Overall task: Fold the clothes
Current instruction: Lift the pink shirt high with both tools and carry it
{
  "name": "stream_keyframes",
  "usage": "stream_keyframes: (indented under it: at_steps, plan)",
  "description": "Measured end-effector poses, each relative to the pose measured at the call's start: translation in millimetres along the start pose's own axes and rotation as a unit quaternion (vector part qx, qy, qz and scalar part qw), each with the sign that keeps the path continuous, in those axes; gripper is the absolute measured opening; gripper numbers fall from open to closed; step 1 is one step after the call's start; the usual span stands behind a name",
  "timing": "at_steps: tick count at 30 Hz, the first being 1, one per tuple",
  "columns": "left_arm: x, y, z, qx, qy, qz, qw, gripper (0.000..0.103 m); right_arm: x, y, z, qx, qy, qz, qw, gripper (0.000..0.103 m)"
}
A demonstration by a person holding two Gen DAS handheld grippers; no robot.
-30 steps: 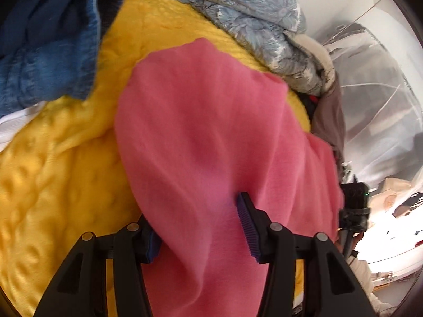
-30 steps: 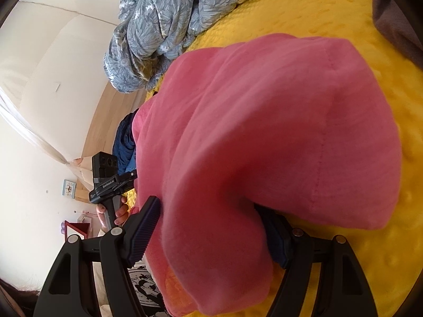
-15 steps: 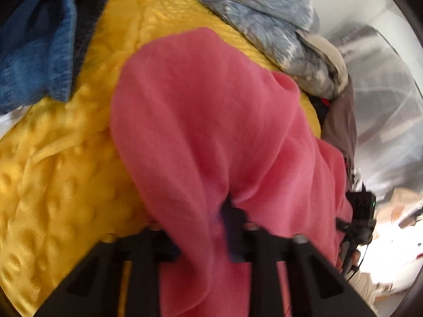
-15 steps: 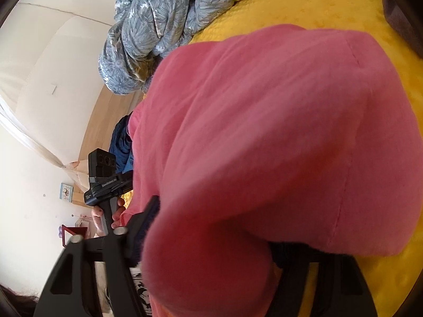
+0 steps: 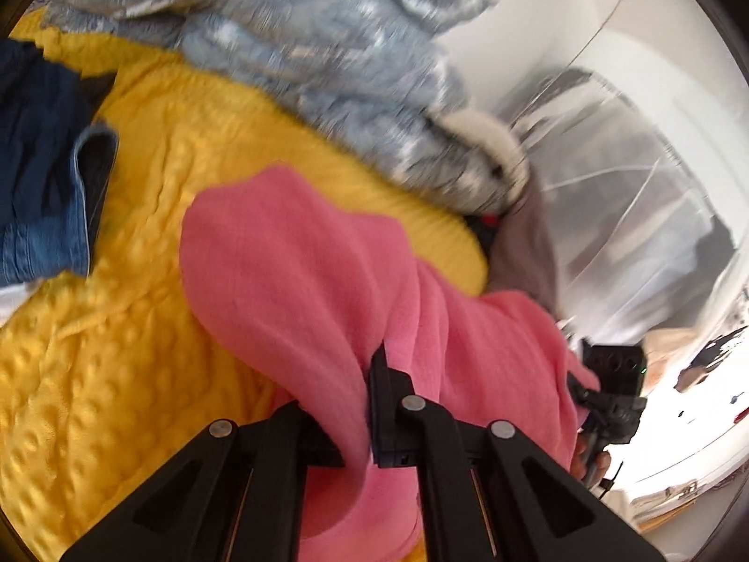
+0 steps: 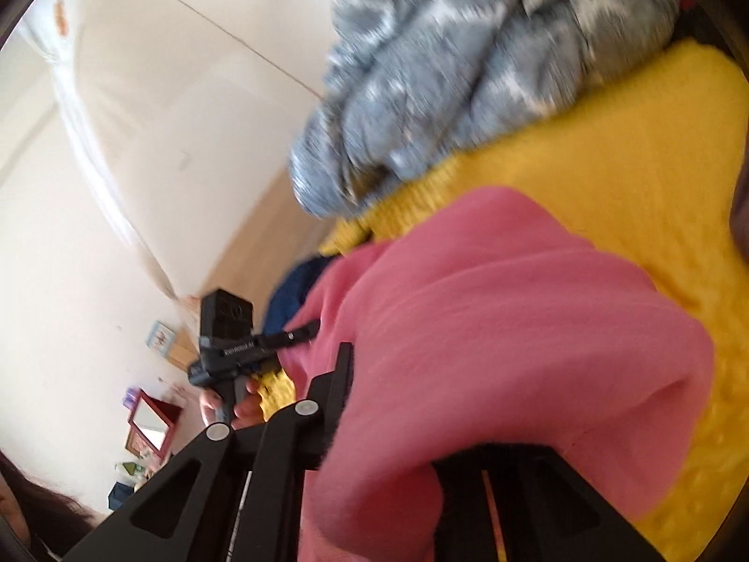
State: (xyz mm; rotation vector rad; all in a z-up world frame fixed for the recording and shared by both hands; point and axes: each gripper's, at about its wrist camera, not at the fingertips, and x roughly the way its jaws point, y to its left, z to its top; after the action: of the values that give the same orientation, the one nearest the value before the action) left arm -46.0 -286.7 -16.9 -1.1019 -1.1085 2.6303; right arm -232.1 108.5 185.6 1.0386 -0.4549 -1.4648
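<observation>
While both views blur with motion, the left claw (image 5: 363, 403) is clenched on a fold of the pink garment (image 5: 299, 271), its two black fingers drawn close with the cloth pinched between them; a second ago those fingers stood wide apart with the fabric merely draped across the gap. The garment rises from the claw toward 12 o'clock and spreads over the yellow blanket (image 5: 117, 351), trailing toward 3 o'clock, where the other handheld device shows at the frame's edge.

In the right wrist view the right claw (image 6: 388, 426) also grips the pink garment (image 6: 491, 328): the left finger (image 6: 334, 393) presses against the cloth, while the right finger is buried beneath the fabric, so the pinch is read from the bunched cloth. A second ago this claw too was spread. The garment now fills less of this view than half a second ago, with more of the yellow blanket (image 6: 632, 164) exposed at 2 o'clock.

The grey floral quilt (image 5: 327, 61) lies heaped at 12 o'clock in the left view, and denim jeans (image 5: 42, 187) rest at 9 o'clock. The left device, held in a bare hand (image 6: 238, 405), sits at 8 o'clock in the right view.
</observation>
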Motion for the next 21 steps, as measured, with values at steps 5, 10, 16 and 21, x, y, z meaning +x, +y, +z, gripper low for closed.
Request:
stream_keyframes:
  at_steps: [5,10,16,21]
  plan:
    - [-16,-20,8,0.006,-0.034,-0.022,0.9991,0.004,-12,17,8,-0.016,-0.027,0.013,0.999,0.012]
    - [-39,-35,9,0.011,-0.058,-0.038,0.9976,0.004,-24,32,12,-0.02,-0.048,0.028,0.998,0.012]
    - [-63,-66,18,0.029,-0.091,-0.055,0.9939,0.004,-38,75,19,-0.063,-0.08,0.059,0.993,0.011]
    - [-79,-86,22,0.047,-0.103,-0.054,0.9921,0.004,-39,96,21,-0.076,-0.092,0.073,0.99,0.011]
